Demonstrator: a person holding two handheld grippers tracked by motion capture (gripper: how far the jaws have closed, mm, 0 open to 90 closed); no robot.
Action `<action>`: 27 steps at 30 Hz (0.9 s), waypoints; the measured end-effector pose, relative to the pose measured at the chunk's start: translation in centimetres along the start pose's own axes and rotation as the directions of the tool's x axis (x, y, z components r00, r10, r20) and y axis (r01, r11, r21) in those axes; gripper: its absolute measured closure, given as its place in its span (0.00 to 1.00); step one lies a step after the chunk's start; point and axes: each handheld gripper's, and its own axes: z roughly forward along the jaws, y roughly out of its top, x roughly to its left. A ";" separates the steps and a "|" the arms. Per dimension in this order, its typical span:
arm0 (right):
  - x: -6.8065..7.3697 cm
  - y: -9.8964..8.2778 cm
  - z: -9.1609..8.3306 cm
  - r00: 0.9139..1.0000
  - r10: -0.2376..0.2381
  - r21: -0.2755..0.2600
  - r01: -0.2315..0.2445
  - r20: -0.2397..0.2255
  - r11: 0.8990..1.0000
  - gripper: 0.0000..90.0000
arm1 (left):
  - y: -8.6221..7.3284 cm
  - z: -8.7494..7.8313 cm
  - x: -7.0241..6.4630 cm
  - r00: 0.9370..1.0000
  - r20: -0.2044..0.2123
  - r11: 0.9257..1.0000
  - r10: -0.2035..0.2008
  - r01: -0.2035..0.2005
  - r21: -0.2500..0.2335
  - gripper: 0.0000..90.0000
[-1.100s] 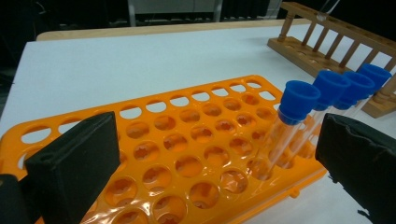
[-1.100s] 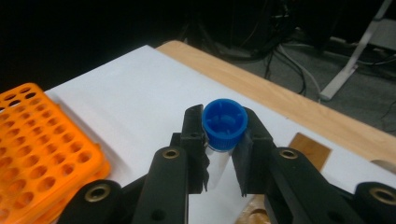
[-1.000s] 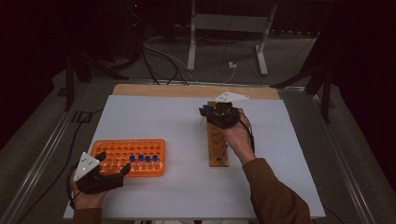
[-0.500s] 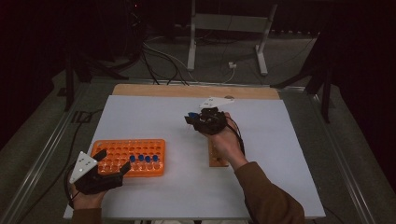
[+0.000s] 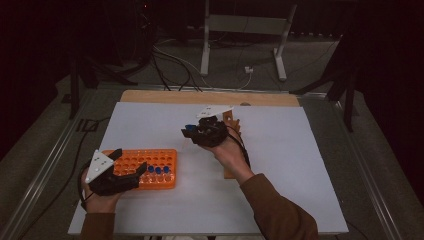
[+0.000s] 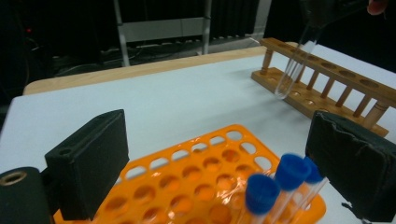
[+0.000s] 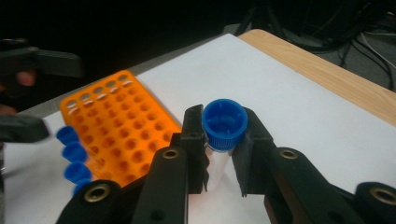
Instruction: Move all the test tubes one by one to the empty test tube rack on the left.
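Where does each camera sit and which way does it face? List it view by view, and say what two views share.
High view: above the person's side, looking forward and down on the table; both forearms and hands show.
Left gripper view: rides the left gripper, facing the wooden rack; its open jaws show.
Right gripper view: rides the right gripper, facing the orange rack; its jaws clamp a blue-capped tube.
Both gripper views share that tube and the orange rack.

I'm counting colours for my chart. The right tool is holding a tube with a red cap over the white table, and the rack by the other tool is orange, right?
Nearly. The tube's cap is blue, not red, as the right gripper view shows. The right tool does hold it above the white table, and the rack is orange.
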 end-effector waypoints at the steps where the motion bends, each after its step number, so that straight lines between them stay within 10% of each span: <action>1: 0.3 0.1 0.2 1.000 -0.002 0.003 0.002 -0.004 1.000 0.85 | 0.2 0.3 -0.2 1.000 0.001 1.000 0.009 -0.009 0.003 0.08; 27: 4.6 1.8 3.0 0.996 -0.018 0.019 0.020 -0.088 1.000 0.85 | 2.6 3.0 -3.0 0.993 0.066 0.995 0.097 -0.097 -0.012 0.58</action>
